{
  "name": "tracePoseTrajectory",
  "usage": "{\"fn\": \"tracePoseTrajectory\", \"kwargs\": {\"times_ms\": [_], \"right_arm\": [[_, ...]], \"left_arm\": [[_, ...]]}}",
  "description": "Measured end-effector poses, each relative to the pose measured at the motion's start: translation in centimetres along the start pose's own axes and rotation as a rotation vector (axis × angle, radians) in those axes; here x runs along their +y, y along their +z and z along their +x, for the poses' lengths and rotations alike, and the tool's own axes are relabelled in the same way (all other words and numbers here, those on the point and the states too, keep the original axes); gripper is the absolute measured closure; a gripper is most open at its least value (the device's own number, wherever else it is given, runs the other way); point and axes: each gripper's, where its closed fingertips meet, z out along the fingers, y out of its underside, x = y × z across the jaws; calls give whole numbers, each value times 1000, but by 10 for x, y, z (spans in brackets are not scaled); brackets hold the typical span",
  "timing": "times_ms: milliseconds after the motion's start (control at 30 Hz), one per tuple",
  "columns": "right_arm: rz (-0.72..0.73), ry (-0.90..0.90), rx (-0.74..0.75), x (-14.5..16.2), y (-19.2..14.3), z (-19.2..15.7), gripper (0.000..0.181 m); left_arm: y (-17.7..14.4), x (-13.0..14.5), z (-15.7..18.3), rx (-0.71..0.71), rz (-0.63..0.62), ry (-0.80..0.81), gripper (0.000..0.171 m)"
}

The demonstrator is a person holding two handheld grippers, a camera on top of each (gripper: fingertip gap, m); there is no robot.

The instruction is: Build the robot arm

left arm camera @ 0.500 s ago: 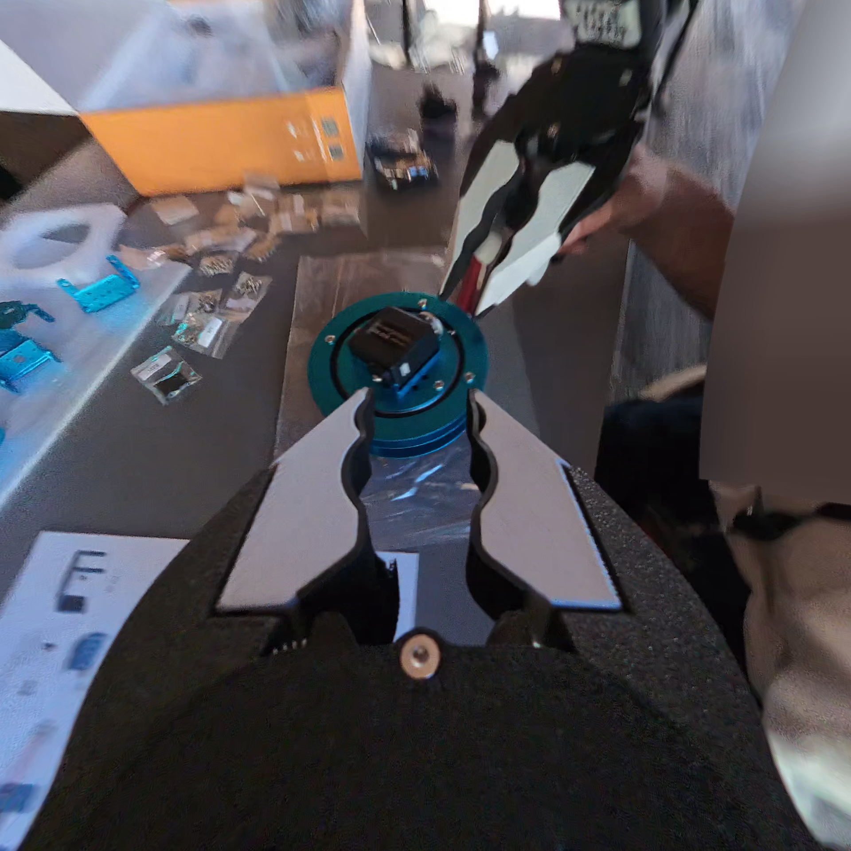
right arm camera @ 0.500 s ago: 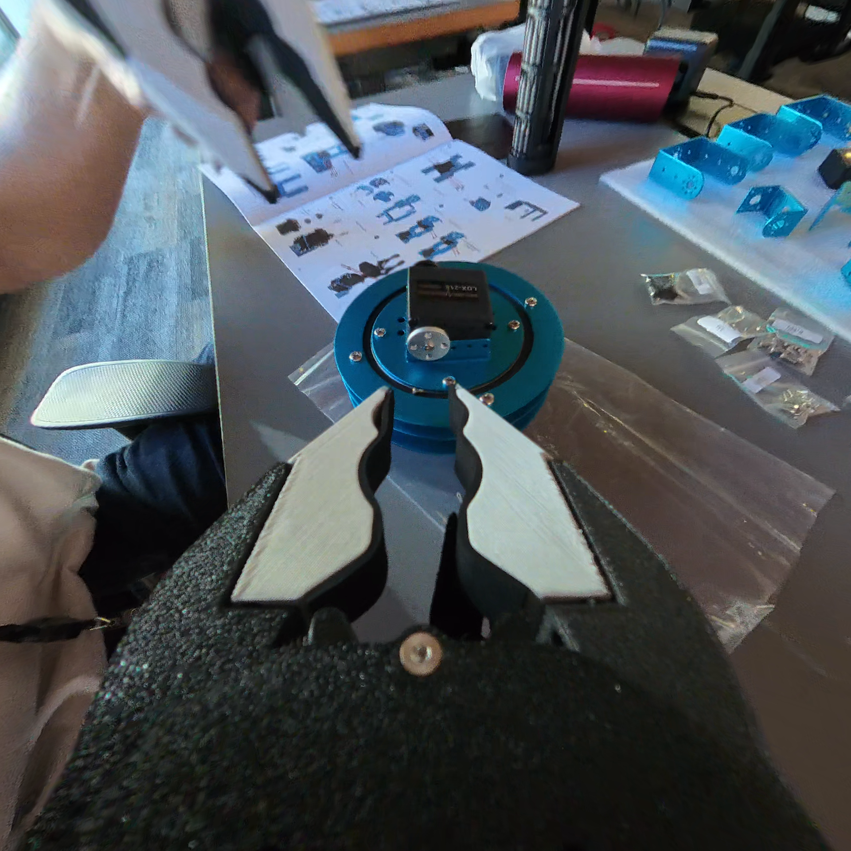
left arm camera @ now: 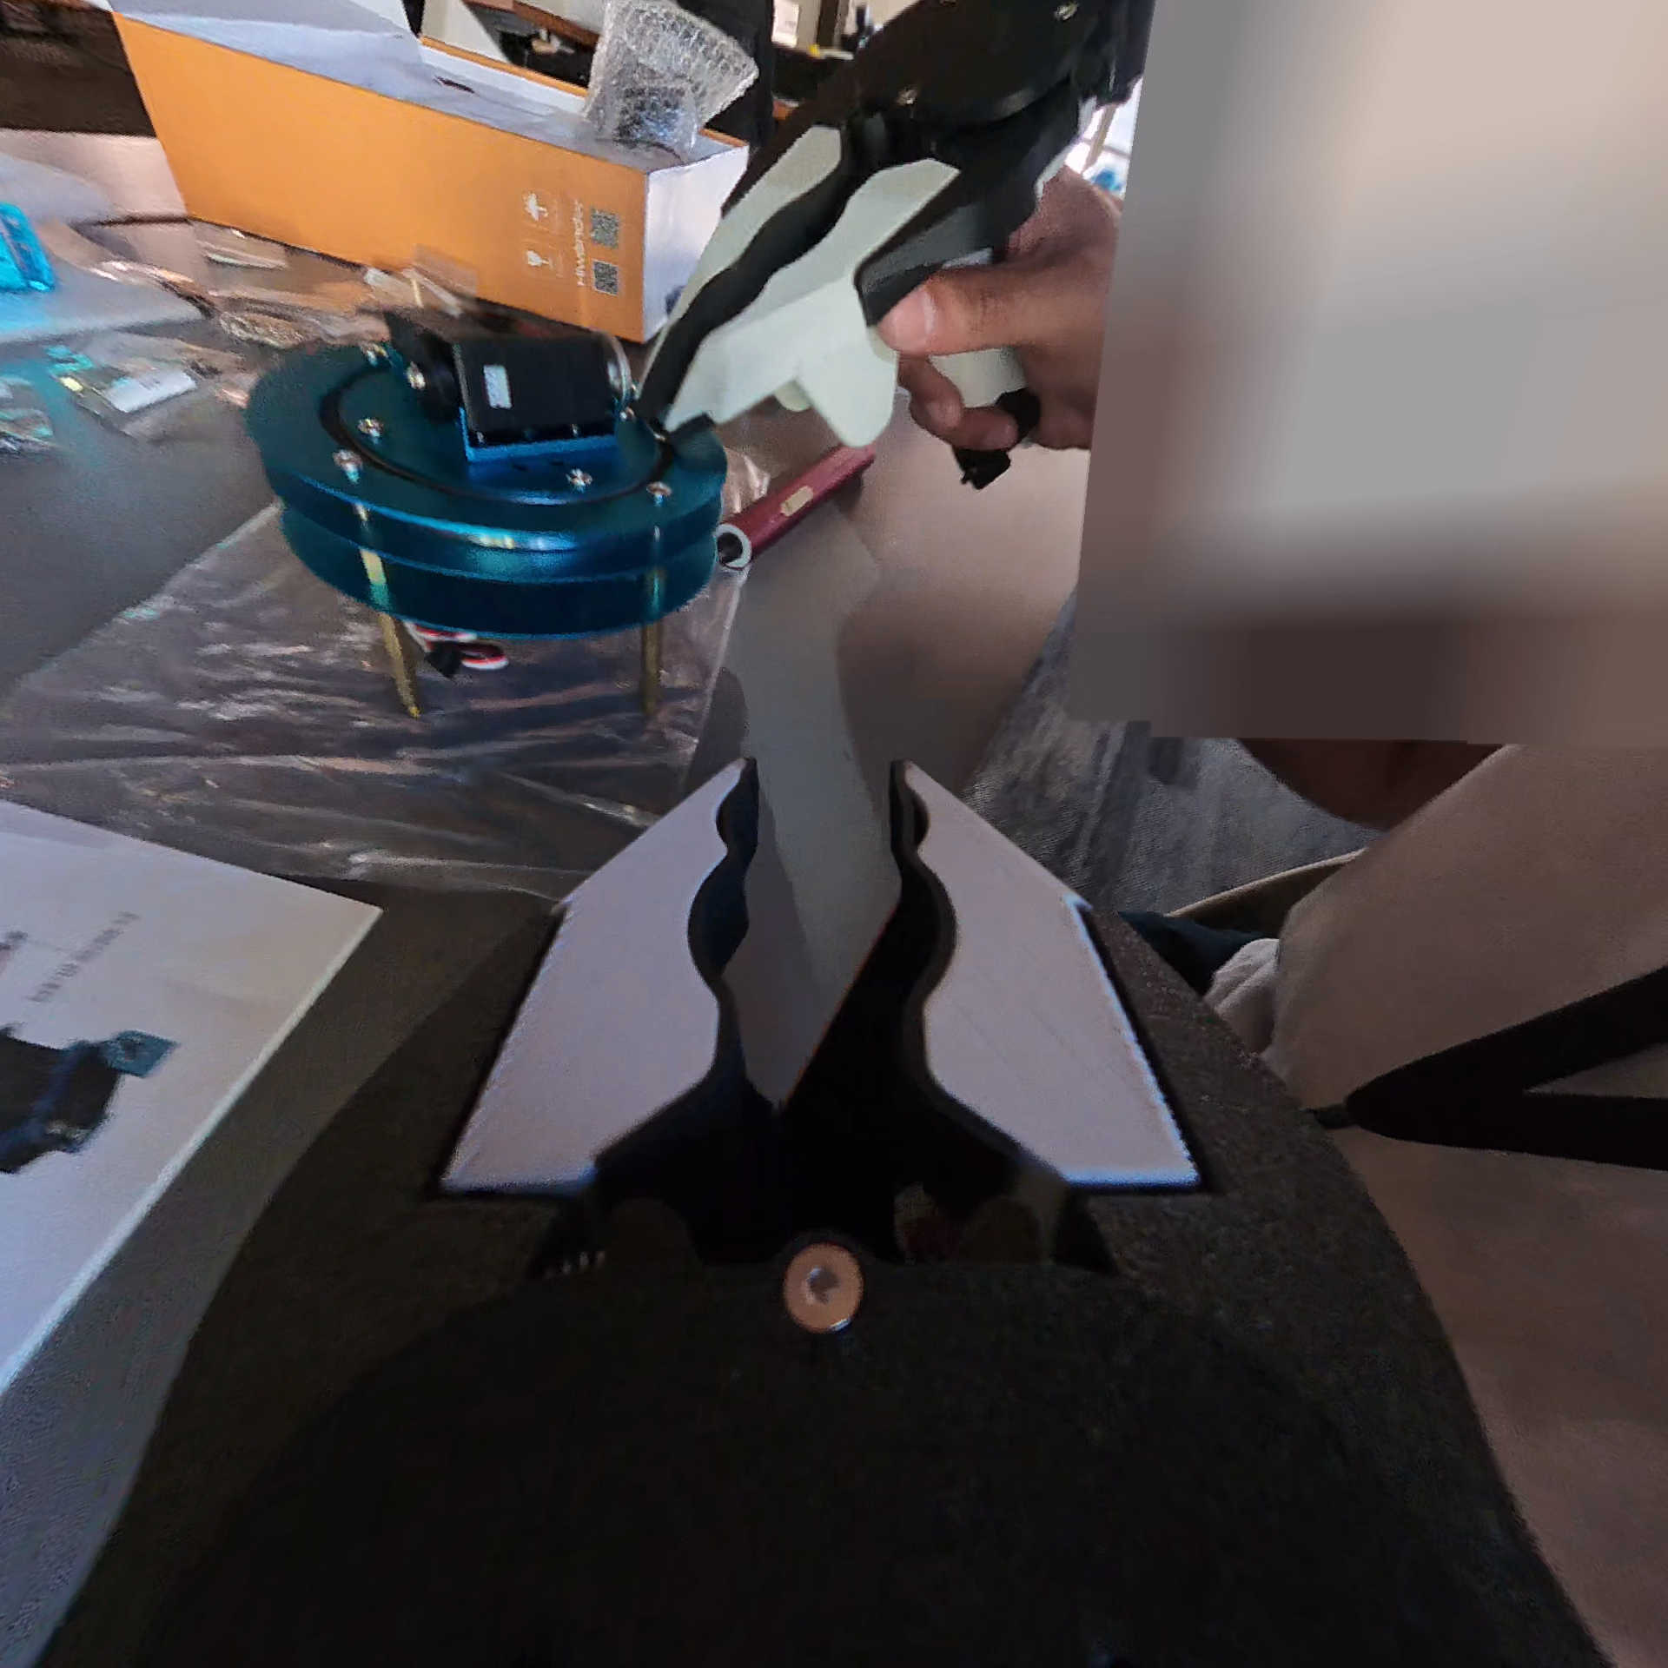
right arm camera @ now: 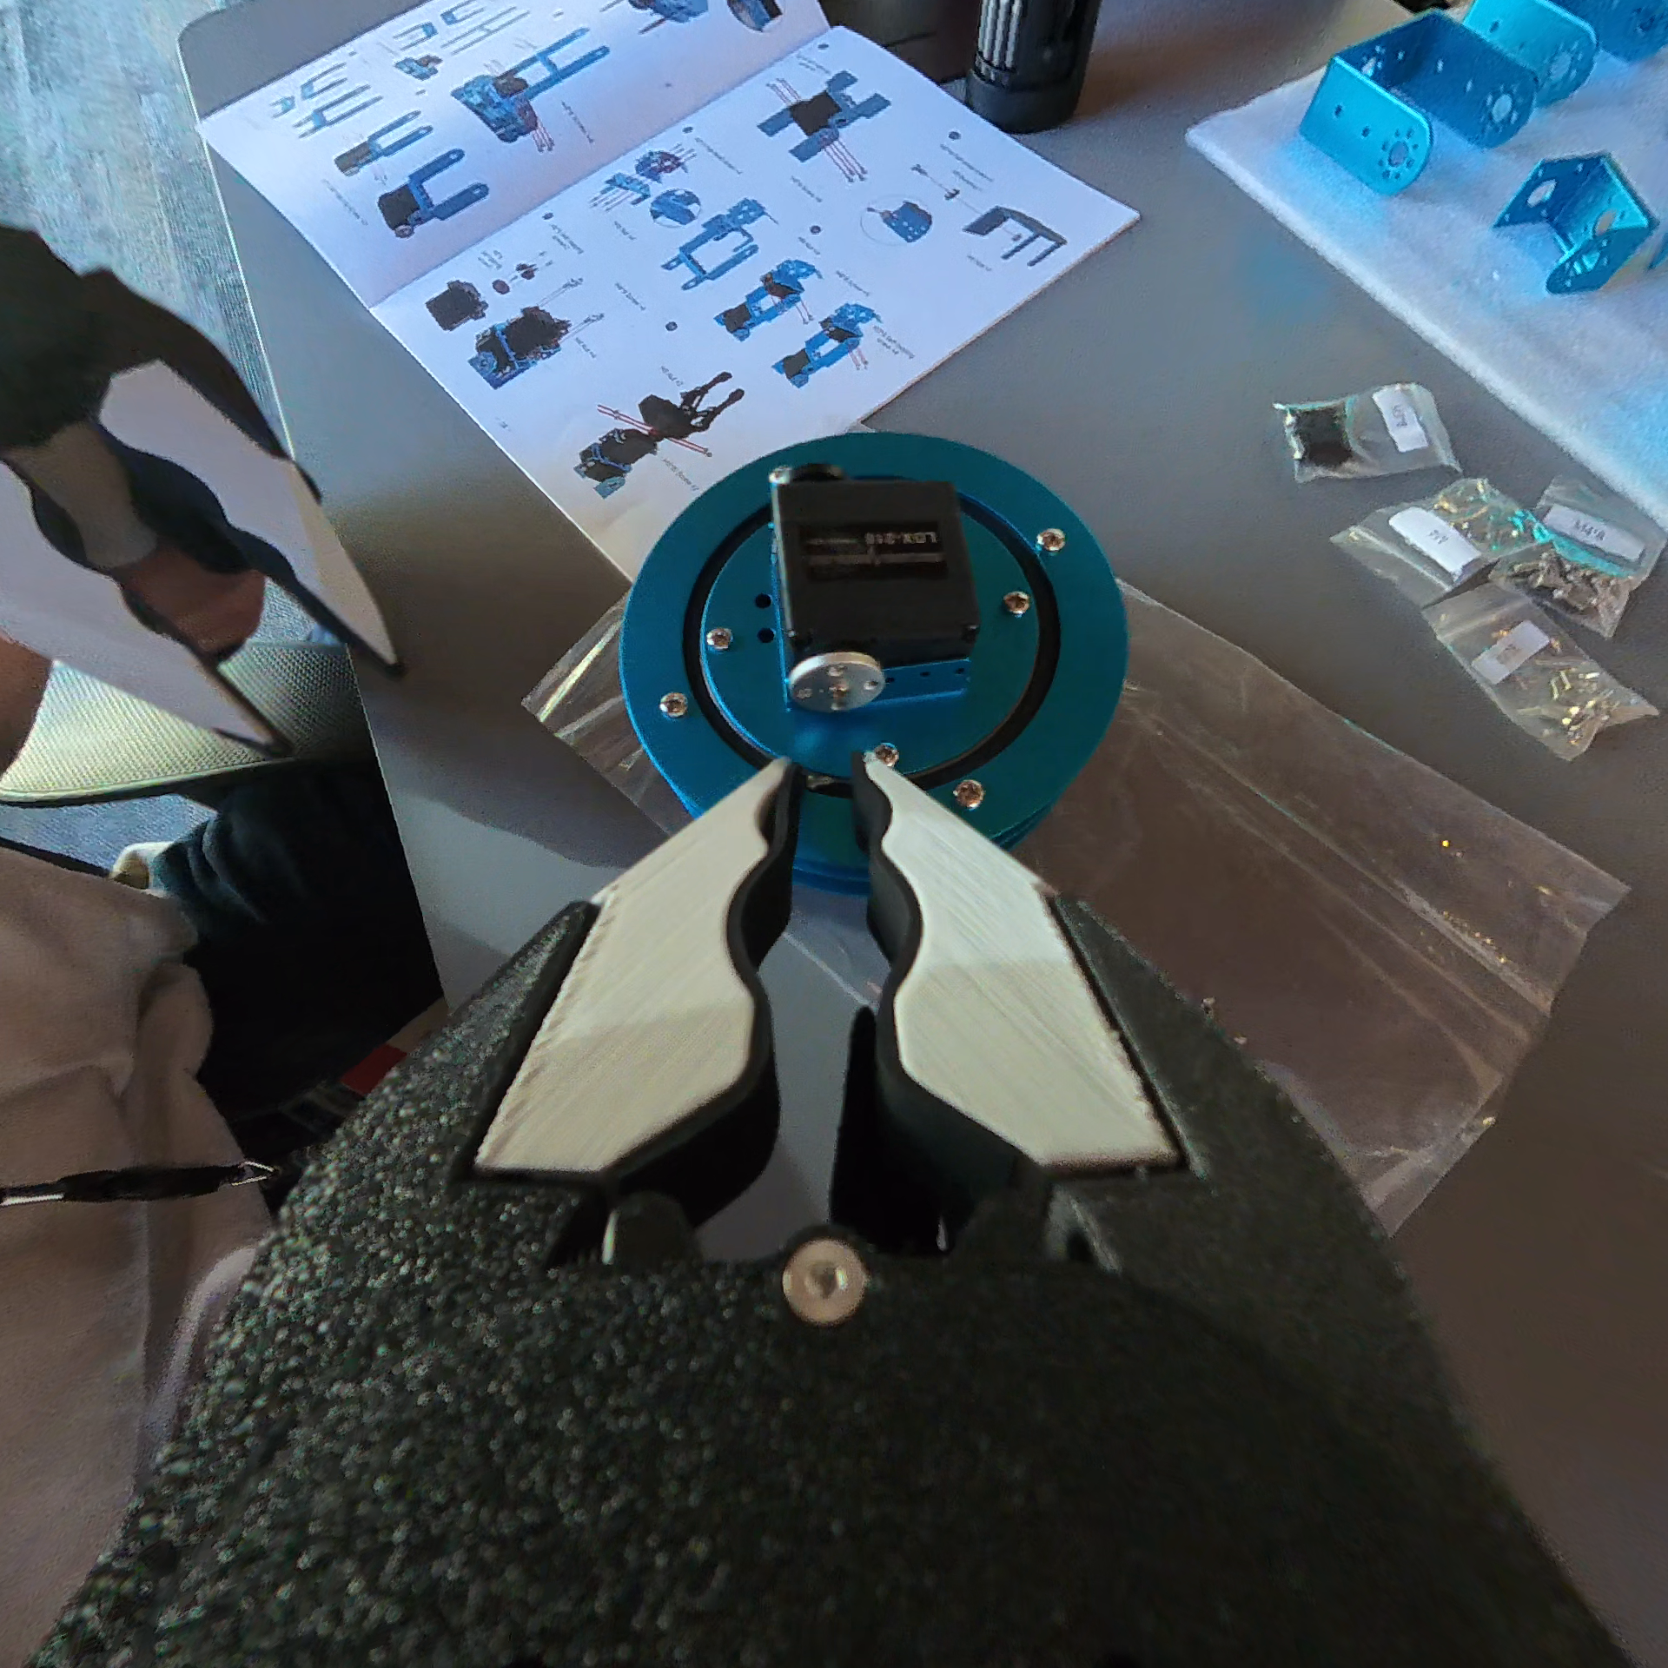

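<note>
- My right claw [right arm camera: 826, 767] reaches down to a round blue metal turntable base [right arm camera: 650, 623] on the grey worktop [right arm camera: 1128, 379]; its fingertips are nearly together with a small gap, poised at the base's near rim, and I cannot tell whether they pinch anything
- My left claw [left arm camera: 821, 776] hangs apart and empty off the worktop's edge, away from the base
- The base stands on thin brass standoff legs [left arm camera: 397, 650] over a clear plastic bag [right arm camera: 1309, 903], with a black servo [right arm camera: 871, 560] bracketed on top, its silver horn [right arm camera: 835, 681] facing my right claw
- It looks rigid, fairly heavy for its size, smooth and slippery; I judge the stacked disc edge the safest hold, not the servo or legs
- An open instruction booklet [right arm camera: 632, 208] lies beyond it; small bags of screws [right arm camera: 1489, 587] and blue brackets [right arm camera: 1408, 117] on white foam lie to the right
- The left view shows an orange box [left arm camera: 379, 171] behind and a red tool [left arm camera: 794, 505] beside the base
</note>
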Motion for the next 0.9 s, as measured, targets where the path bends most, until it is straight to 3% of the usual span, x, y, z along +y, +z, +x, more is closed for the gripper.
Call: {"fn": "tracePoseTrajectory", "kwargs": {"times_ms": [133, 300, 500, 767, 867, 900], "right_arm": [[22, 67, -60, 0, 0, 3, 177], [4, -43, 57, 1, -1, 6, 181], [67, -51, 127, -1, -21, 18, 181], [129, -70, 77, 4, -33, 29, 181], [162, -95, -11, 1, -31, 22, 181], [156, -110, -46, 2, -28, 18, 173]], "left_arm": [[-5, 4, 10, 72, 49, -87, 143], [-8, 8, 16, 73, 48, -75, 143], [-6, 14, 21, 58, 27, -85, 143], [9, 6, 14, -36, -30, -39, 143], [18, 0, 13, -81, -30, -8, 143], [21, -2, 15, -89, -30, 1, 143]]}}
